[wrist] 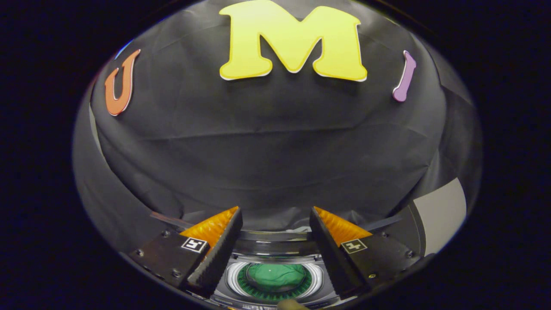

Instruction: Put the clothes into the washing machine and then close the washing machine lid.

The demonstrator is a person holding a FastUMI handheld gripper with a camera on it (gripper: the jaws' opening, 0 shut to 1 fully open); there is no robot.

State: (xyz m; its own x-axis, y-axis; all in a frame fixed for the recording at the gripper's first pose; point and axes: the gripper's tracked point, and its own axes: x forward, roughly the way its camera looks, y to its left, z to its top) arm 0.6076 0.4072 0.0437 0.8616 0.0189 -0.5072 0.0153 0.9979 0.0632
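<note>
Overhead, hand-held gripper (275, 215) agape above washing machine (275, 277)

black booth cloth (267, 150) hangs wrinkled across the back, and a pale grey panel (443, 211) sits off right.

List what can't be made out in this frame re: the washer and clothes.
- Washing machine: body and controls cut off below the open tool; its fingers cover both sides.
- Lid: just a thin rim band behind the drum; open angle unclear.
- Green cloth in the drum: too small to tell the garment type.
- Tan object: cut off, unidentifiable.
</note>
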